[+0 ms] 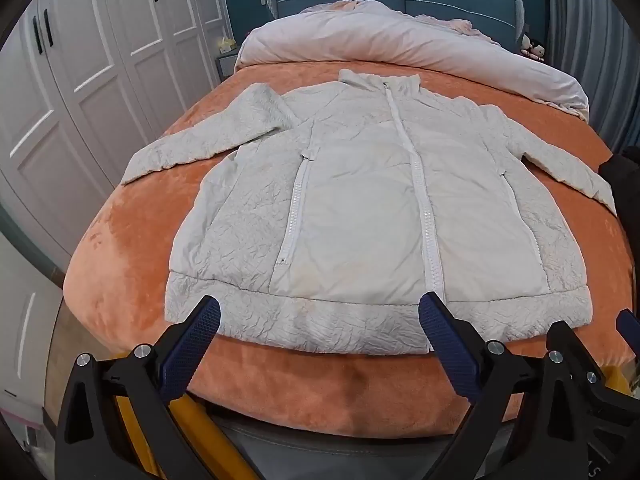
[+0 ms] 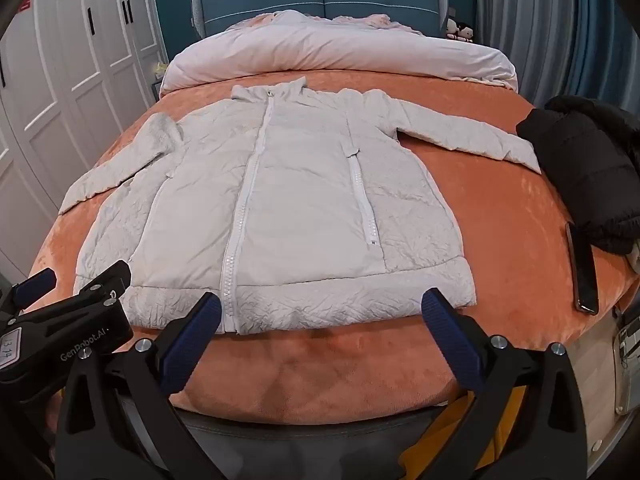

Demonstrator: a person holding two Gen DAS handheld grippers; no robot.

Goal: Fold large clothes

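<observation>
The white jacket [image 1: 360, 208] lies flat on the orange bed [image 1: 120, 280], front side up and zipped closed, with its hem at the near edge and its collar toward the rolled duvet [image 1: 400, 40] at the far end. Both sleeves are spread out to the sides — this looks like a starting layout, so that each sleeve can be folded inward over the body. The left gripper [image 1: 320, 312] hovers above the hem with its fingers [image 1: 192, 344] wide apart and nothing between them; the right gripper [image 2: 320, 312] does the same at the other half of the hem, also wide open and empty. I judge that no fold is made yet. A black jacket [image 2: 592, 168] and a phone [image 2: 582, 268] rest at the right side of the bed — near the right sleeve, which touches or almost touches the black jacket.
</observation>
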